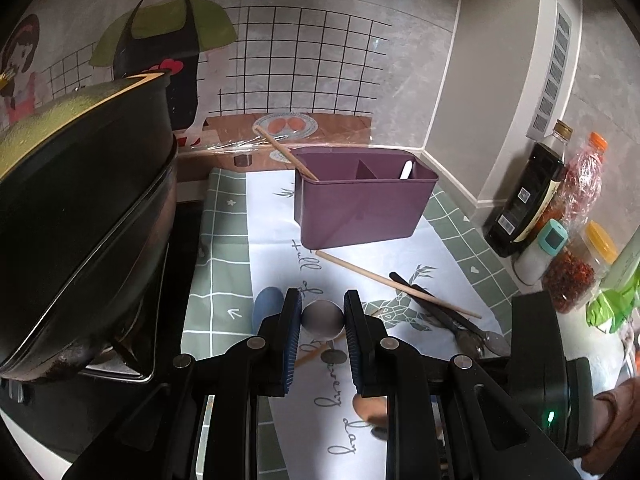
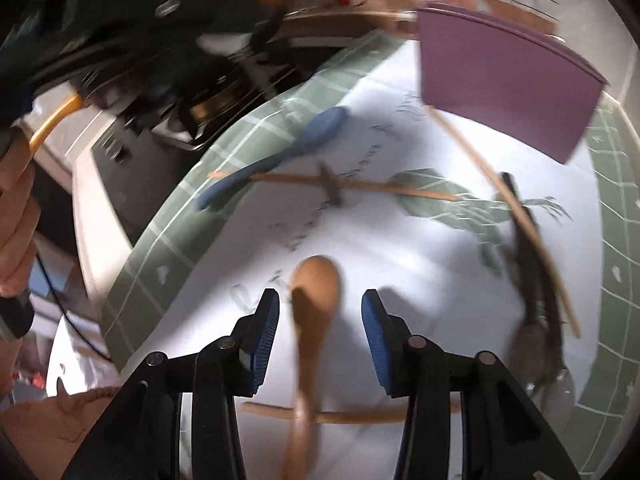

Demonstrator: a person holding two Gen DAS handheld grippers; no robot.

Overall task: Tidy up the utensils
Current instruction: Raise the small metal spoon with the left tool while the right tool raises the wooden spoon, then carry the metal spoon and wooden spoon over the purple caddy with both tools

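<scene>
1. Left of the purple caddy [image 1: 362, 196], a black wok [image 1: 80, 208] sits tilted on the stove; a blue spoon [image 2: 280, 152] lies on the patterned mat [image 1: 224, 240] nearer the stove than the caddy.
2. The left gripper [image 1: 322, 312] hangs in front of the caddy, its jaws narrow, with a metal spoon bowl [image 1: 323, 320] between them; whether the pads actually pinch it cannot be told.
3. The caddy already holds one chopstick [image 1: 286, 152] in its left compartment and a white utensil [image 1: 406, 170] in its right.
4. In front of the caddy, loose wooden chopsticks [image 1: 396, 284] and dark-handled spoons [image 1: 440, 308] lie crossed on the tabletop.
5. The right gripper [image 2: 320, 312], blurred, hovers with its jaws part open around a wooden spoon [image 2: 316, 292], apart from both pads.
6. The wooden spoon looks light, stiff and slightly slick; the handle just behind the bowl seems the surest place to grip.
</scene>
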